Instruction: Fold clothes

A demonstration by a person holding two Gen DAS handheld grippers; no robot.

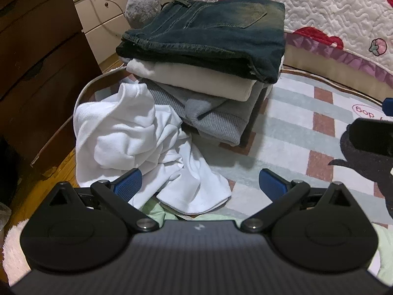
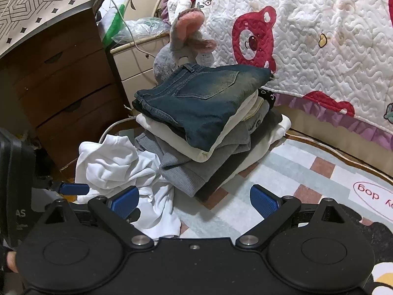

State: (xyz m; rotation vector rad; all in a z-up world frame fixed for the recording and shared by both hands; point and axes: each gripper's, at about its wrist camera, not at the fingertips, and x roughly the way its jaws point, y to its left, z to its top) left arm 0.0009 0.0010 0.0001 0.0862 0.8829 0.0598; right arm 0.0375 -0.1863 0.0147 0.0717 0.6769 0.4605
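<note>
A crumpled white garment lies on the rug just left of a stack of folded clothes. Folded dark jeans top the stack, over a cream piece and a grey knit sweater. My left gripper is open, hovering low over the near edge of the white garment, nothing between its blue pads. My right gripper is open too, beside the white garment and in front of the stack. The left gripper's blue fingertip shows at the right wrist view's left edge.
A checked rug covers the floor. A brown drawer chest and a cream nightstand stand at left. A bed with a quilted bear-print cover is behind. A grey plush toy sits behind the stack. A pale green cloth lies under the left gripper.
</note>
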